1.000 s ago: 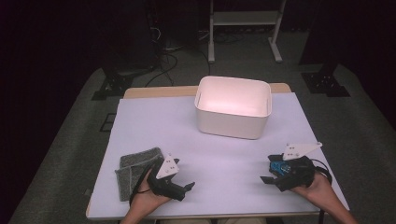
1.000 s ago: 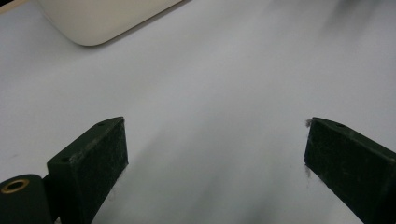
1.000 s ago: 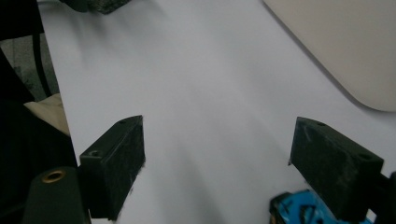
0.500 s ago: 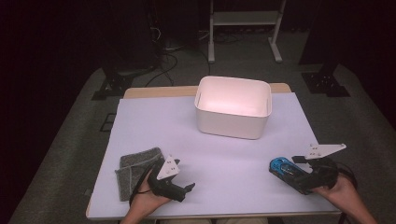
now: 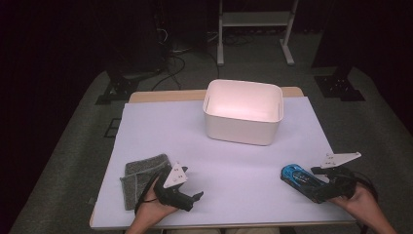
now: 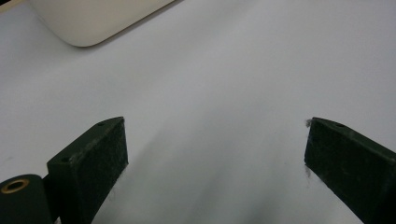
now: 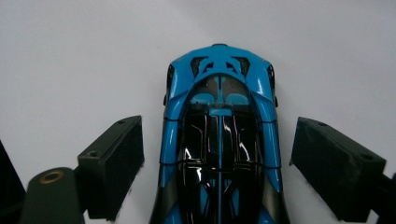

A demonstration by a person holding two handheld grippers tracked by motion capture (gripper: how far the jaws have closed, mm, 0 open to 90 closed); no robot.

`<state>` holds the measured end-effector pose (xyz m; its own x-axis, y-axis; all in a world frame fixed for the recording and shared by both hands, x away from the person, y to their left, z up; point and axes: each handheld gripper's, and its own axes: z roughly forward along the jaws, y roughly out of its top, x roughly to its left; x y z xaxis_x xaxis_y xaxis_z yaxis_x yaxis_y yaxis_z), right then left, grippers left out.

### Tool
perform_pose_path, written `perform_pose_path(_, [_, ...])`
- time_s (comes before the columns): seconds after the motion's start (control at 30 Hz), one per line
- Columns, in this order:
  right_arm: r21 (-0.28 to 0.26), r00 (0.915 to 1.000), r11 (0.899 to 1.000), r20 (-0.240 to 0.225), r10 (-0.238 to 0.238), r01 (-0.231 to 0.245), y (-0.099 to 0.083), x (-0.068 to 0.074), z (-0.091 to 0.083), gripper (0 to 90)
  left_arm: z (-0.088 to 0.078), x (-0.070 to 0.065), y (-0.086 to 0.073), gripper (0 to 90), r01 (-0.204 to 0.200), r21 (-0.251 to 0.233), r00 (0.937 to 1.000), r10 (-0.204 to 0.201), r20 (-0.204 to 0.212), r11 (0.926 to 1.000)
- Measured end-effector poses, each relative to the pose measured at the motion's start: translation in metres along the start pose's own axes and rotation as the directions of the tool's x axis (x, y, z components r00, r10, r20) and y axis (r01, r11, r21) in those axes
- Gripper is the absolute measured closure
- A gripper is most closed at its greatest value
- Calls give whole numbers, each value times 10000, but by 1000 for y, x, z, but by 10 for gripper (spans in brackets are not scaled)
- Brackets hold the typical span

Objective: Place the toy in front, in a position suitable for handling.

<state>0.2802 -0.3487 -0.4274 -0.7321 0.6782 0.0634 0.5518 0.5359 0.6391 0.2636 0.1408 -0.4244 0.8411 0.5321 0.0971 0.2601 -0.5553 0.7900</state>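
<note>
At the lower right of the high view, the right gripper has drawn back, its spread jaws now straddling the blue toy car on the tabletop, ready to pinch. The left gripper waits, jaws spread and empty.

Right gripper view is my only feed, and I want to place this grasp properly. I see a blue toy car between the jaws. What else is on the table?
Observer: A white bin stands beyond the car, toward the far middle of the table.
Operator: Is anything lying between the car and that bin?
Observer: No, bare white tabletop lies between the blue toy car and the bin in the high view.
Operator: Where is the other hand-held gripper?
Observer: The left hand-held gripper sits at the near left edge, jaws open on nothing, beside a folded grey cloth.
Operator: Is my gripper closed on the car?
Observer: No, the right hand-held gripper stands open, gaps showing either side of the car.
</note>
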Motion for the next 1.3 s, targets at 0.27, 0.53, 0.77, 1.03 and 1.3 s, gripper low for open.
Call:
perform_pose_path(0.27, [430,9999,9990,68,-107,104,-2,0,9,157,0,0,0,56,17,3,10000,-17,5,10000])
perform_pose_path(0.53, [720,9989,9970,338,-323,298,0,2,17,161,-1,0,-1,56,66,-31,10000,-66,-18,10000])
perform_pose_path(0.77, [1018,9970,9935,539,-558,501,-1,5,23,165,-2,1,-1,56,38,7,10000,-38,-7,10000])
perform_pose_path(1.03, [970,9973,9942,528,-515,462,-1,4,24,216,-2,0,0,56,28,-50,10000,-29,-23,10000])
perform_pose_path(1.3, [1015,9973,9939,541,-490,433,1,5,23,248,-3,0,-1,57,-9,-57,10000,9,-52,10000])
